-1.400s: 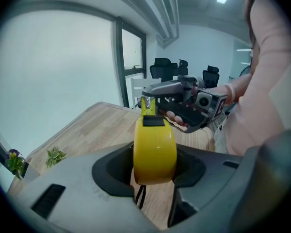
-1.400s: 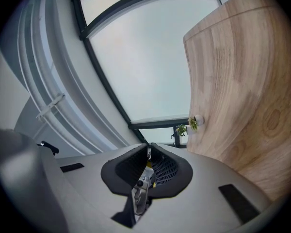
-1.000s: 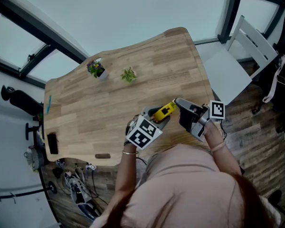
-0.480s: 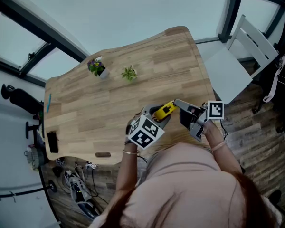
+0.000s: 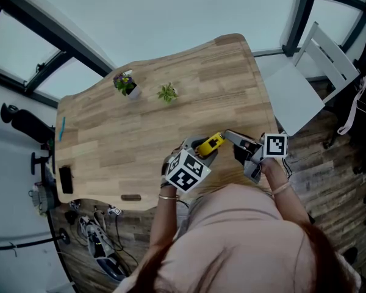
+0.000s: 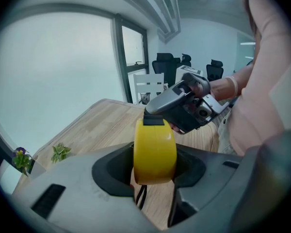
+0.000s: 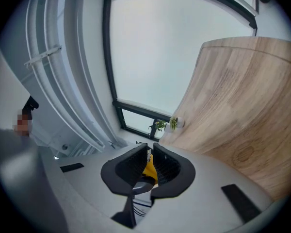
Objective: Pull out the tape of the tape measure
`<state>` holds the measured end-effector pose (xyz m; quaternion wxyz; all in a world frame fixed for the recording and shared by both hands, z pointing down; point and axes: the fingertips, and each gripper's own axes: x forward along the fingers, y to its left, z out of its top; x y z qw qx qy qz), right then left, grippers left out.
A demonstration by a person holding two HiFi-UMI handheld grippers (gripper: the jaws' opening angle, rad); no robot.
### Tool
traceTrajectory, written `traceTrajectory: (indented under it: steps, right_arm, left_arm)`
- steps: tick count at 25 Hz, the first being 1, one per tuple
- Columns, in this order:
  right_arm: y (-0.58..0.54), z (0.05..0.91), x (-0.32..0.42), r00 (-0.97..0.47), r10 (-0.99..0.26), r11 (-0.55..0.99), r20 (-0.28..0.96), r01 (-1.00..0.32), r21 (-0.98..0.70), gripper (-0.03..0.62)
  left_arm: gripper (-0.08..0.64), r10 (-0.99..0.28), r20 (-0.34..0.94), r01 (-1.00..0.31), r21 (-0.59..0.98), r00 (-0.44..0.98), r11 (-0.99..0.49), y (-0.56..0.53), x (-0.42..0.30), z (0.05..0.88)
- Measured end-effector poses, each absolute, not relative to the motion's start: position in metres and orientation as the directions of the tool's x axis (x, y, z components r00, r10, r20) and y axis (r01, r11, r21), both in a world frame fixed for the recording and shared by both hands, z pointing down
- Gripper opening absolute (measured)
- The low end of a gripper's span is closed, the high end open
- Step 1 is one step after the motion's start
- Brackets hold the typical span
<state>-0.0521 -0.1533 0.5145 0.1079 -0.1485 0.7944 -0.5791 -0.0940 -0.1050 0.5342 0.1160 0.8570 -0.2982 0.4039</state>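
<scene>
A yellow tape measure (image 5: 211, 143) is held above the near edge of the wooden table (image 5: 171, 121), with my left gripper (image 5: 204, 149) shut on its body. In the left gripper view the yellow case (image 6: 155, 149) sits wedged between the two dark pads, black tip upward. My right gripper (image 5: 227, 133) comes in from the right, and its narrow grey tip (image 6: 157, 108) meets that black end of the case. In the right gripper view the ribbed pads (image 7: 150, 161) stand almost together, with a sliver of yellow (image 7: 150, 169) between them.
Two small potted plants (image 5: 124, 85) (image 5: 166, 94) stand at the table's far side. A blue pen (image 5: 62, 131) and a black object (image 5: 65, 179) lie near its left edge. A white chair (image 5: 299, 84) stands off the right end, and office chairs (image 6: 167, 64) further back.
The right gripper has rolled about its own axis, so its marker cube faces the head camera more squarely. The left gripper and the tape measure stay in place.
</scene>
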Motion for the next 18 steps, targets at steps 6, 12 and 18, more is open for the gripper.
traceTrajectory:
  steps: [6,12,18]
  right_arm:
    - [-0.156,0.516,-0.045,-0.927,-0.374,0.35,0.026,-0.167,-0.922,0.017]
    - [-0.151,0.527,-0.042,-0.929,-0.359,0.355,0.092,-0.227,-0.907,0.017]
    - [-0.153,0.535,-0.036,-0.913,-0.384,0.364,0.136,-0.285,-0.887,0.017]
  left_arm:
    - [0.17,-0.426,0.784,-0.645,-0.044,0.451,-0.763,-0.108,-0.12,0.545]
    - [0.17,-0.424,0.818,-0.706,-0.032,0.389,-0.708,-0.119,-0.157,0.569]
    - [0.172,-0.389,0.853,-0.743,-0.003,0.347,-0.669,-0.127,-0.187,0.592]
